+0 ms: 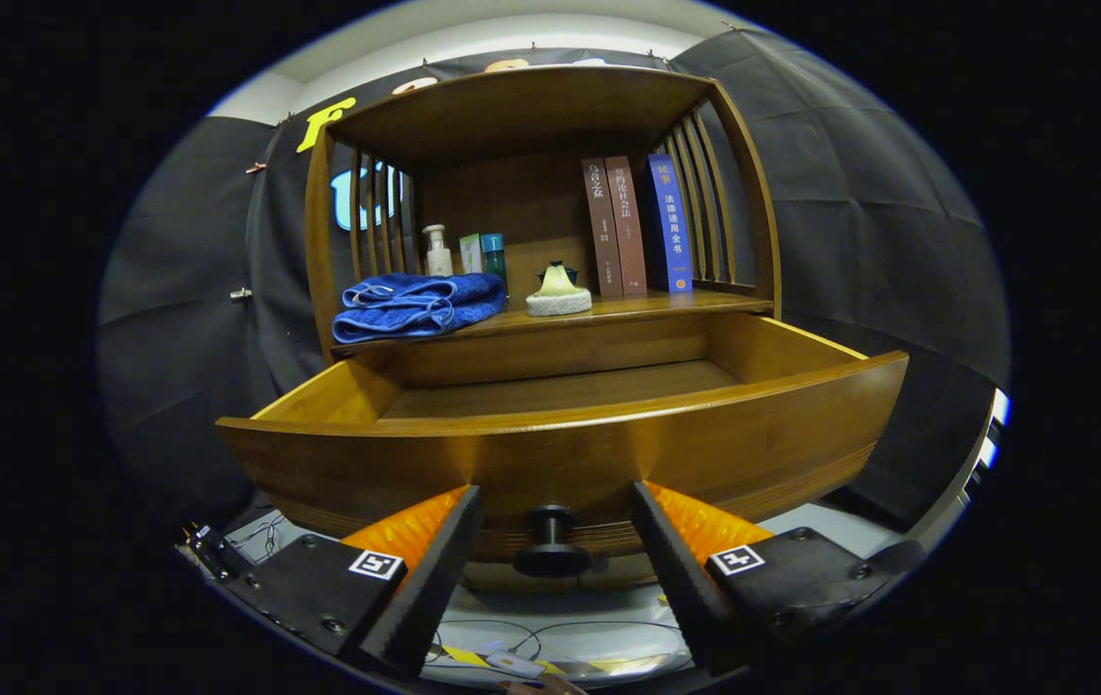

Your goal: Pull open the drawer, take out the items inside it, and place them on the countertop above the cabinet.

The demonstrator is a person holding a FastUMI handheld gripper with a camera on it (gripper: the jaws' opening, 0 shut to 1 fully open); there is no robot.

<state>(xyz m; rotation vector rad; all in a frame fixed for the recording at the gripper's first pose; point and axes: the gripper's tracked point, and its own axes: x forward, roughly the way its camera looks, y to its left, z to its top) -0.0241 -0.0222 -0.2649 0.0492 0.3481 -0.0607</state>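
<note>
- The gripper (555, 512) has its two fingers spread wide apart, pinching nothing; each finger stands clear of the knob, one on either side.
- Between the fingers sits the round dark knob (550, 542) on the front of the curved brown wooden drawer (569, 454).
- The drawer is pulled well out of the cabinet; the visible part of its wooden floor is bare, and the near part of the inside is hidden behind the front panel.
- Below the fingers, thin cables (511, 642) lie on a pale floor.
- Beyond the drawer is the wooden countertop (675, 307) of the cabinet, under a curved wooden roof with slatted sides.
- On the countertop's left lies a folded blue towel (415, 304).
- Behind the towel stand a white pump bottle (436, 253) and a teal box (492, 253) just beside it.
- Near the middle rests a small pale round piece with a yellowish cone on top (558, 294).
- To its right three upright books (635, 224) stand against the back, two brown and one blue.
</note>
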